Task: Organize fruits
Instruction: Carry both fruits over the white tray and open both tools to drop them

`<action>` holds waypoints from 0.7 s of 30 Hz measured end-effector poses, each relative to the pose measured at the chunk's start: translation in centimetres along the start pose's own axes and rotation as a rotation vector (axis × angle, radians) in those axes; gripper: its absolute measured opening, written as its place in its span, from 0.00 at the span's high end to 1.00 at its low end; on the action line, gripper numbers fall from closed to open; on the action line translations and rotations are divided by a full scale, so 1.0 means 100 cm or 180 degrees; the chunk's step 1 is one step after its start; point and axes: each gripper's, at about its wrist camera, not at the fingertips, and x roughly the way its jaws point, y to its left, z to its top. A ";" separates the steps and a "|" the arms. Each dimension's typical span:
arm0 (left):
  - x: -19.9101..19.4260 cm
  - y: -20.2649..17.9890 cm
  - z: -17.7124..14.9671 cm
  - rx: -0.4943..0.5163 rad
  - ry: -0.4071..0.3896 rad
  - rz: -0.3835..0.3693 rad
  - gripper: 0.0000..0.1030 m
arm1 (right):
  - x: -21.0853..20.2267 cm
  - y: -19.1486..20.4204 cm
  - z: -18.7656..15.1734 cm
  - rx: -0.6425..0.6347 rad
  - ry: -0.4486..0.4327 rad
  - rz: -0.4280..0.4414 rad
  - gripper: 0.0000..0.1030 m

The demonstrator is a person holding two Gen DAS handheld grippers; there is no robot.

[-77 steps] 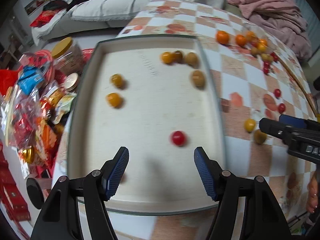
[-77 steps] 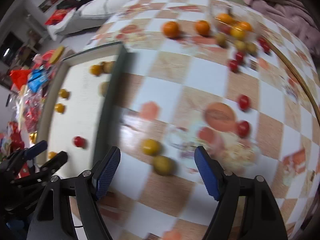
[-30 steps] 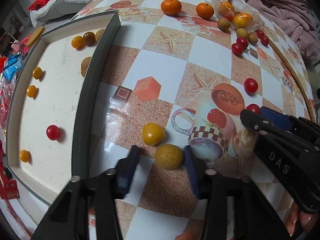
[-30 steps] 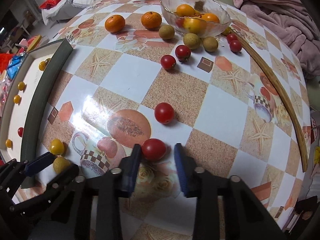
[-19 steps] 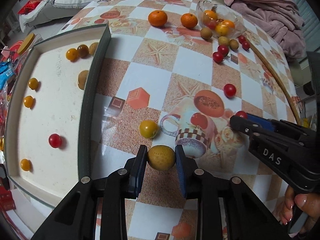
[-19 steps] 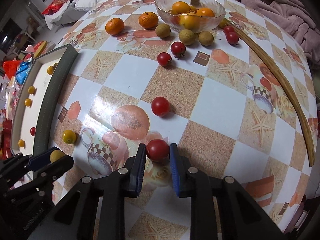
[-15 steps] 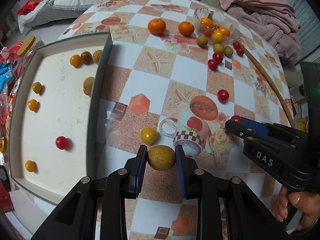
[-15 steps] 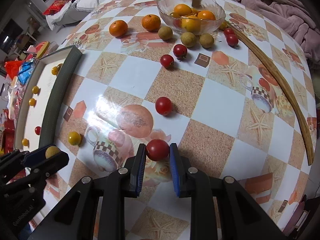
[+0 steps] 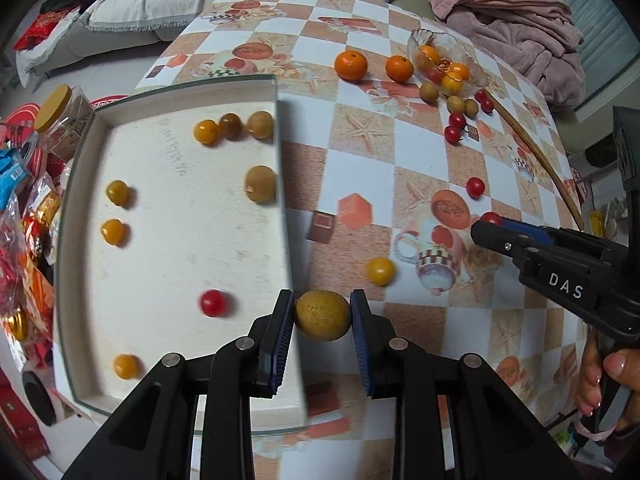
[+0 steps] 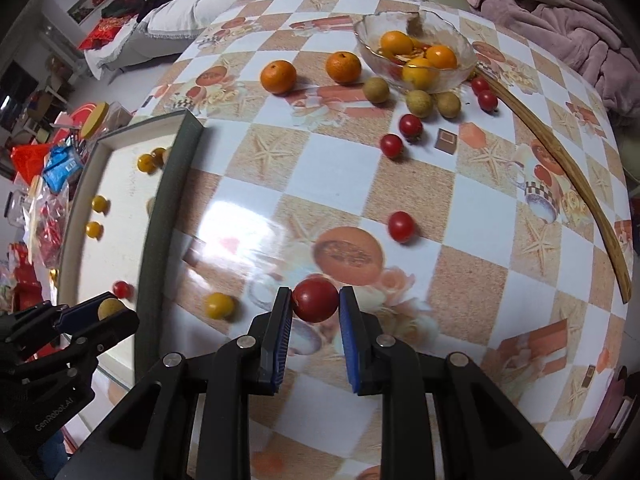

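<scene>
Checkered tablecloth with fruit prints is covering the table, bedding and a pink blanket lying beyond its far edge. Left gripper is clamping a tan-yellow round fruit between its blue pads, jaws nearly closed, hanging over the right rim of the white tray. Right gripper is pinching a red cherry tomato the same way, above the tablecloth's near middle.

Left wrist view only: whole tray floor is showing, with one red tomato near the near edge and small yellow and brown fruits scattered along the left and far sides; a person's fingers are gripping the right tool's handle at the right edge.

Right wrist view only: glass bowl at the far edge is showing its contents clearly, oranges plus something red; two mandarins, three brownish fruits and several tomatoes are lying just beside it. One yellow tomato is resting on the cloth near the tray's right rim
</scene>
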 end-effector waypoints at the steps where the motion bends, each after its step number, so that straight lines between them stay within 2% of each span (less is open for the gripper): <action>1: -0.003 0.008 0.001 0.0014 0.0001 -0.0006 0.71 | -0.001 0.009 0.002 0.0016 -0.0001 -0.0006 0.75; 7: -0.016 0.060 0.006 0.0024 0.0002 0.0010 0.71 | 0.003 0.060 0.016 -0.0011 0.0011 0.0011 0.75; 13: -0.017 0.109 0.008 -0.0069 0.0001 0.0134 0.71 | 0.014 0.111 0.032 -0.0120 0.0067 0.0133 0.75; 21: 0.005 0.140 0.008 -0.0125 0.0140 0.0268 0.71 | 0.049 0.158 0.041 -0.0238 0.0305 0.0246 0.75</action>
